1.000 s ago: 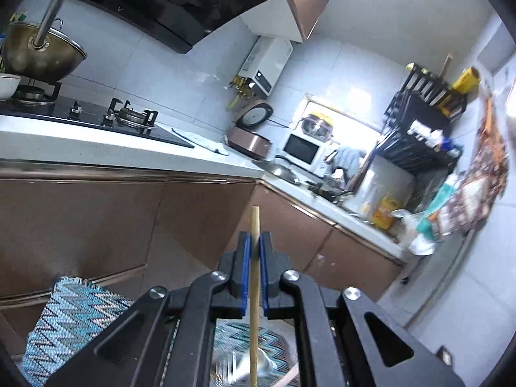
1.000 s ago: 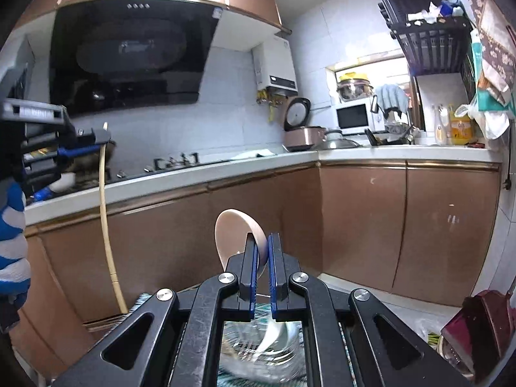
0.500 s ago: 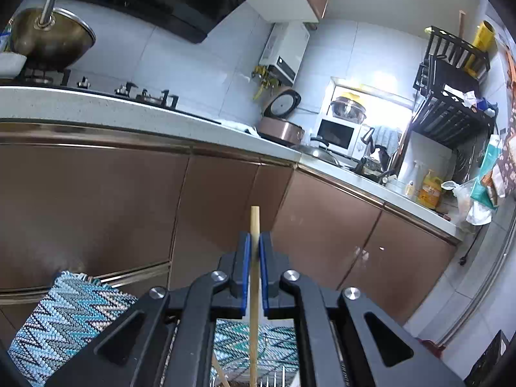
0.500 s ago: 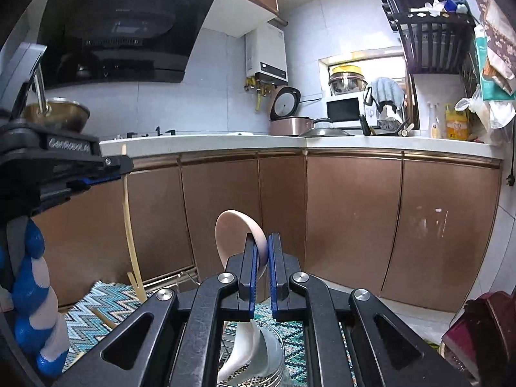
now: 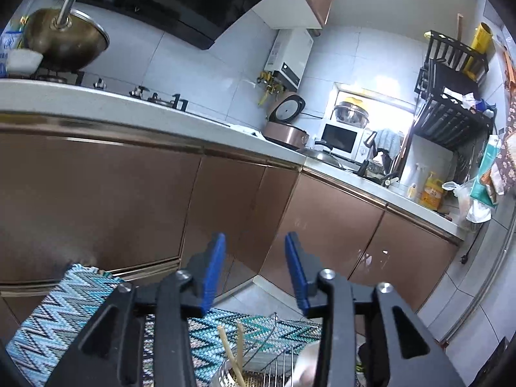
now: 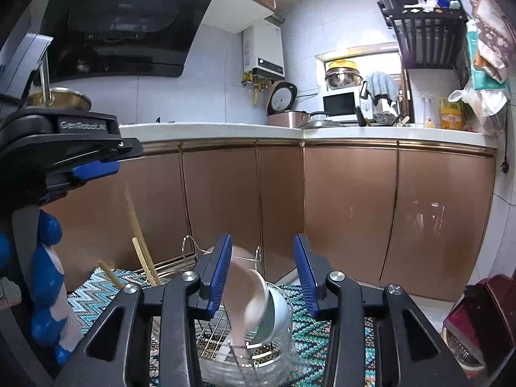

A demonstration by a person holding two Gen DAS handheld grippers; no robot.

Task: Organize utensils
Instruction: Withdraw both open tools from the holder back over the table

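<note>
While both grippers hang above the zigzag-patterned mat (image 6: 96, 293), each stands with its blue-padded jaws spread wide and nothing between them. Seen from the right wrist camera, the right gripper (image 6: 262, 271) hovers over a wire rack (image 6: 222, 338) that sits on the mat, and a pale pink spoon (image 6: 246, 293) leans there, its bowl up and tilted against a light green bowl (image 6: 274, 309); its handle runs down into the rack. Whether the spoon touches the left blue pad cannot be told, since it appears blurred. At the mat's left side, two wooden chopsticks (image 6: 145, 264) stand slanted in a holder beside the rack, with a third stick (image 6: 109, 272) lying lower and nearer the left edge. From the left wrist camera, the left gripper (image 5: 254, 274) looks toward brown cabinet doors (image 5: 225, 200), and below it the chopstick tips (image 5: 230, 351) rise close together from a container by the rack's wires (image 5: 280, 367).
</note>
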